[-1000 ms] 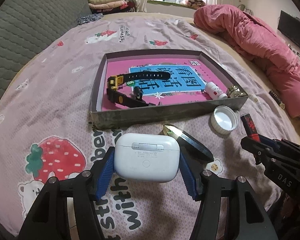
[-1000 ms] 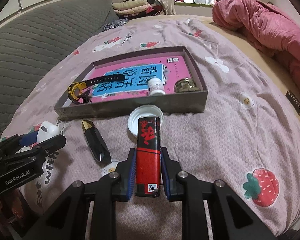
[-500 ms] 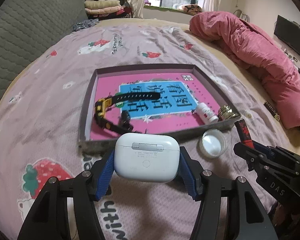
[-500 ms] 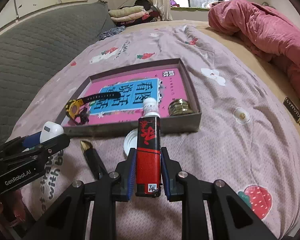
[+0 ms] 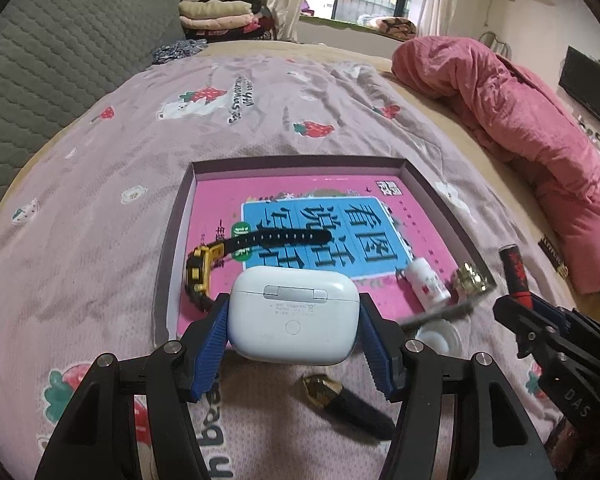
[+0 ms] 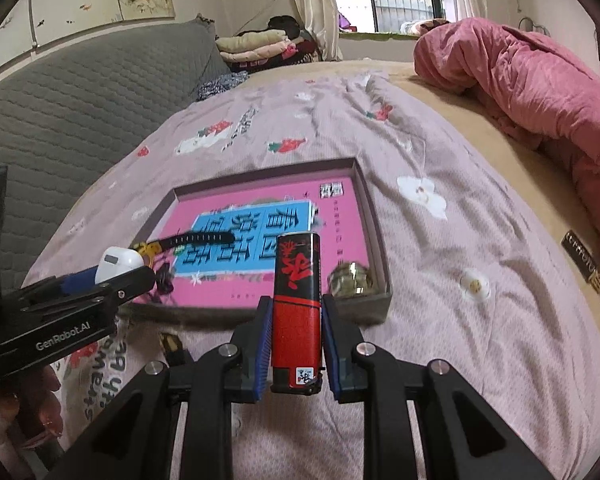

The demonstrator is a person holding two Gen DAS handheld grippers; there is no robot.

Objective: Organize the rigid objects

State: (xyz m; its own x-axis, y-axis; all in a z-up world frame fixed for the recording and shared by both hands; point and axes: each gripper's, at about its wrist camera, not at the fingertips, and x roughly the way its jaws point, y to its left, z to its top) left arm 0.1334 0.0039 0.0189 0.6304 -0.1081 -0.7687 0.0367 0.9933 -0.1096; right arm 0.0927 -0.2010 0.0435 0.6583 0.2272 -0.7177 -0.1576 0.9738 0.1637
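Observation:
My left gripper (image 5: 293, 330) is shut on a white earbud case (image 5: 293, 314), held above the near edge of a shallow grey box (image 5: 162, 256) lined with a pink and blue book. In the box lie a yellow and black watch (image 5: 204, 268), a small white bottle (image 5: 426, 284) and a gold-lidded jar (image 5: 473, 276). My right gripper (image 6: 294, 340) is shut on a red and black lighter (image 6: 297, 300), upright, near the box's front right corner (image 6: 374, 304). The jar (image 6: 350, 280) sits in that corner. Each gripper shows at the edge of the other's view.
On the strawberry-print bedspread (image 5: 80, 208) a black and gold pointed object (image 5: 344, 404) lies in front of the box, beside a white lid (image 5: 438, 338). A pink duvet (image 5: 540, 128) is heaped at the right. A grey headboard (image 6: 60, 112) and folded clothes stand at the back.
Both grippers have risen and moved forward toward the box with their objects held. The earbud case now hangs over the box's near edge; the black and gold object has slipped below it.

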